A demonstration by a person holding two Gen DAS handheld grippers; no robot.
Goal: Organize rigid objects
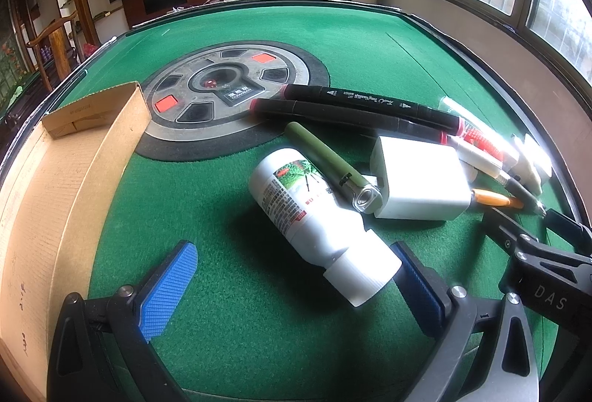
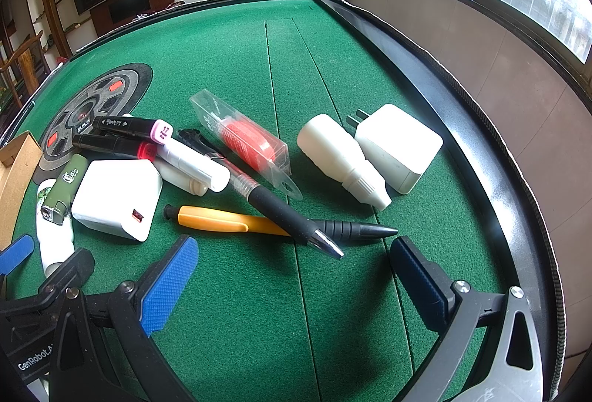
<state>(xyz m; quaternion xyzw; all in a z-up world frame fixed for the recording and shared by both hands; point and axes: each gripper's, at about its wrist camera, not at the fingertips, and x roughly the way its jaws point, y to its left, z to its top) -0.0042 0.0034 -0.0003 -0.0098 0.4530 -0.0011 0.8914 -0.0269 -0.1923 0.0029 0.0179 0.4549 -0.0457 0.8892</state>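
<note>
Black marker (image 2: pixel 122 125), pink "17" cap (image 2: pixel 162 132)

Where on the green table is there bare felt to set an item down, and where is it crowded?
Free: the felt beyond the clear case up to the far rim, and the patch between the cardboard box and the white bottle. Crowded: the pile of markers, pens and chargers.

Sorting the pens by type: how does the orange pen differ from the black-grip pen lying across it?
The orange pen has an opaque orange barrel with a black ribbed front; the black-grip pen has a clear barrel, black grip and silver tip. The orange pen lies underneath, nearly crosswise; the black-grip pen runs diagonally over it. Both lie flat on the green felt.
</note>
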